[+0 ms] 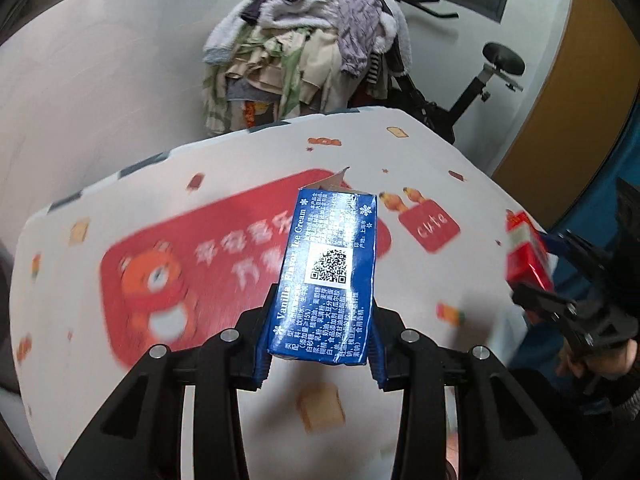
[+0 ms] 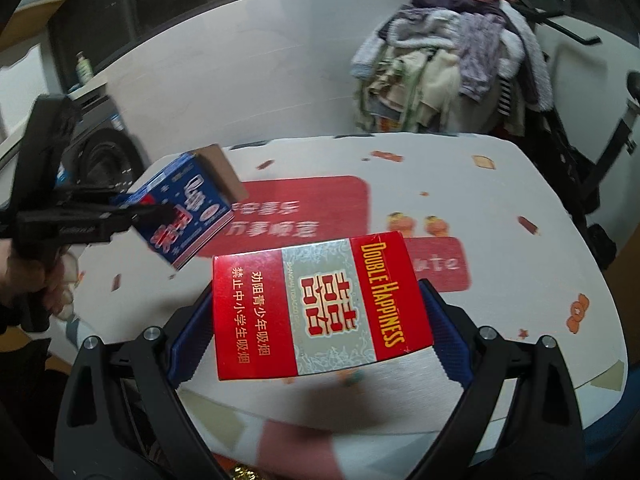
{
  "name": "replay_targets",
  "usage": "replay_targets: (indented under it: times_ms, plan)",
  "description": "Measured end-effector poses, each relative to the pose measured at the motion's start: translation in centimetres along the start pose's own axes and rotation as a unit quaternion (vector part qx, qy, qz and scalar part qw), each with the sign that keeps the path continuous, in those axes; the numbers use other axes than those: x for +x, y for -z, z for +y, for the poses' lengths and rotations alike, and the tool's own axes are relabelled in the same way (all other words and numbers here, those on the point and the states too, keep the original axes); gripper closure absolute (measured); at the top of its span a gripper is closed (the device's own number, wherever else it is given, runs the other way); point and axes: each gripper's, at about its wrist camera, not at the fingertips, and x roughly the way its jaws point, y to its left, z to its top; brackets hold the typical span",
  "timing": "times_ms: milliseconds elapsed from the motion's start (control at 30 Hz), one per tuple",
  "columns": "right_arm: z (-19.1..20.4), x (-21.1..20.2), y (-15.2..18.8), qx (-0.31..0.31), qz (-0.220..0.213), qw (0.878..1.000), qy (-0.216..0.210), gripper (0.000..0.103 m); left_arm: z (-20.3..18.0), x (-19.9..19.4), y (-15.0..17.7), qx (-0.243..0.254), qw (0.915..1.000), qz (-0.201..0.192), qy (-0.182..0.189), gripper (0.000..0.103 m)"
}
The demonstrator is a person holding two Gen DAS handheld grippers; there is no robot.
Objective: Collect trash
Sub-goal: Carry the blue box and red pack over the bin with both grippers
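My left gripper (image 1: 320, 336) is shut on a blue ice cream carton (image 1: 330, 272) with a QR code and a torn top, held above the table. The carton also shows in the right wrist view (image 2: 188, 208), with the left gripper (image 2: 132, 216) on it. My right gripper (image 2: 320, 320) is shut on a red cigarette box (image 2: 320, 306) marked Double Happiness, held above the table's near side. The red box also shows at the right edge of the left wrist view (image 1: 526, 252), in the right gripper (image 1: 536, 280).
The table (image 1: 400, 152) has a white cloth with a red bear print (image 1: 160, 280) and small cartoon marks. Behind it stands a heap of clothes (image 1: 308, 48) and an exercise bike (image 1: 480, 88). A washing machine (image 2: 104, 156) stands at the left.
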Motion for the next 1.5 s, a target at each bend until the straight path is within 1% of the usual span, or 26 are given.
replay_targets:
  times_ms: [67, 133, 267, 367, 467, 533, 633, 833, 1067, 1300, 1500]
  plan:
    - [1.6, -0.5, 0.3, -0.011, 0.0, 1.0, -0.008, 0.011, 0.0, -1.7, 2.0, -0.01, 0.9999, -0.003, -0.002, 0.066]
    - [2.9, -0.8, 0.7, -0.019, 0.002, 1.0, -0.014, 0.011, -0.3, -3.9, 5.0, -0.021, 0.9997, -0.007, -0.003, 0.066]
    - [6.1, -1.6, 1.9, -0.041, 0.01, 0.999, -0.028, 0.011, -0.5, -6.6, 9.5, -0.043, 0.9991, -0.005, 0.0, 0.066]
    - [8.1, -2.2, 3.0, -0.057, 0.013, 0.998, -0.037, 0.011, -0.9, -8.8, 12.8, -0.05, 0.9987, -0.006, -0.008, 0.066]
    - [9.5, -2.8, 4.0, -0.06, 0.014, 0.997, -0.044, 0.011, -0.9, -10.2, 15.7, -0.062, 0.998, -0.003, -0.004, 0.066]
    - [10.1, -3.0, 4.6, -0.061, 0.017, 0.997, -0.048, 0.011, -1.3, -10.9, 17.6, -0.062, 0.998, 0.002, -0.008, 0.066]
    - [11.0, -3.0, 5.5, -0.073, 0.027, 0.996, -0.046, 0.011, -1.3, -11.4, 19.7, -0.069, 0.9975, 0.008, -0.008, 0.066]
    - [12.4, -4.0, 6.2, -0.089, 0.026, 0.995, -0.045, 0.011, -2.1, -11.5, 22.0, -0.082, 0.9965, 0.015, 0.009, 0.066]
    - [12.8, -5.2, 7.1, -0.093, 0.02, 0.995, -0.041, 0.011, -4.3, -10.4, 23.5, -0.05, 0.9975, 0.044, 0.023, 0.066]
    - [12.3, -6.0, 8.7, -0.086, 0.023, 0.995, -0.038, 0.011, -6.3, -9.1, 24.8, -0.019, 0.9969, 0.069, 0.034, 0.066]
    - [11.9, -6.3, 9.3, -0.084, 0.025, 0.995, -0.037, 0.011, -7.6, -8.2, 25.4, 0.002, 0.9954, 0.086, 0.041, 0.066]
